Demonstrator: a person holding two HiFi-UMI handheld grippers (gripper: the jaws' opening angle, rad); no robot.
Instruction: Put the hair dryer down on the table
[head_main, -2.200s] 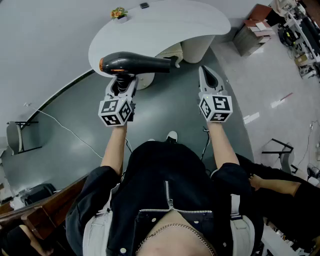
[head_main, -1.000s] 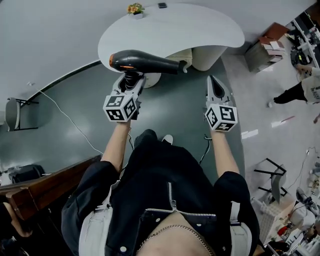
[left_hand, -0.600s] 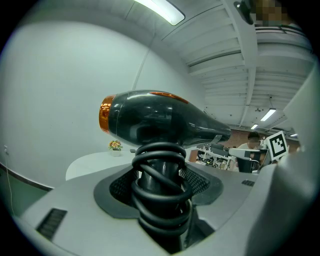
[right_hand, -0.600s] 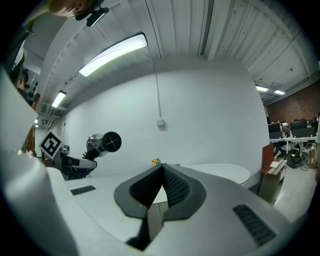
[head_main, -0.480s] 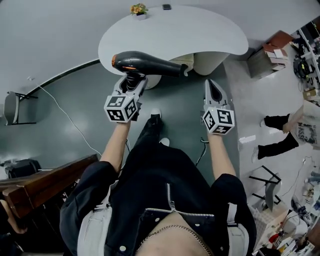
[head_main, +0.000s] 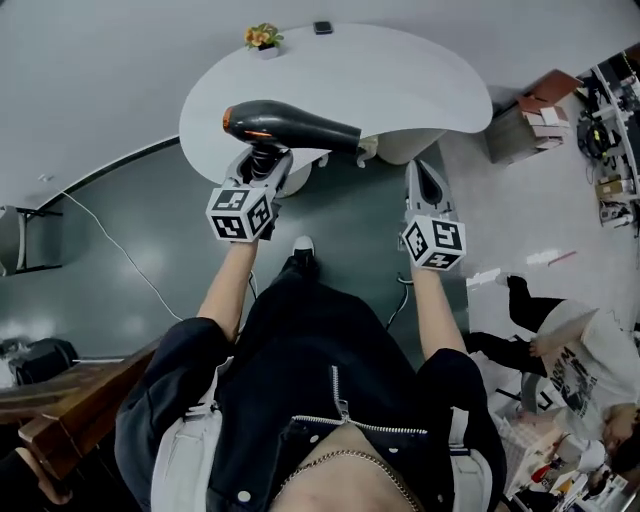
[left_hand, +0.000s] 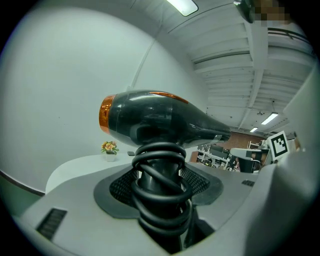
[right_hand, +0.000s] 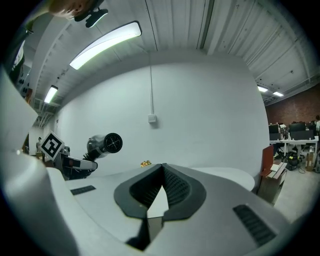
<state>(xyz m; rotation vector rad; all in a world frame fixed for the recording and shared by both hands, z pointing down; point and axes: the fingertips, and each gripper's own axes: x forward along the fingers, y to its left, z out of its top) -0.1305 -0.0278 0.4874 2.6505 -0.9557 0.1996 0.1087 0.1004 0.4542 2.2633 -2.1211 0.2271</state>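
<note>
A black hair dryer (head_main: 285, 125) with an orange rear ring is held upright by its handle, its cord coiled round the handle (left_hand: 161, 192). My left gripper (head_main: 262, 165) is shut on that handle, and the dryer's body (left_hand: 155, 120) points its nozzle to the right. It hangs over the near edge of the white curved table (head_main: 400, 70). My right gripper (head_main: 421, 172) is beside it to the right, jaws together at the tips with nothing between them (right_hand: 161, 170). From the right gripper view the dryer (right_hand: 105, 144) shows at the left.
A small flower pot (head_main: 262, 38) and a dark flat object (head_main: 322, 28) sit at the table's far edge. White seats (head_main: 400, 145) stand under the table. A person (head_main: 570, 360) is at the right; cardboard boxes (head_main: 535, 100) and a floor cable (head_main: 110, 250) lie around.
The view has shifted as I step closer to the table; the dryer now overlaps the table's near edge. Both grippers keep their pose. A person at the right has walked nearer.
</note>
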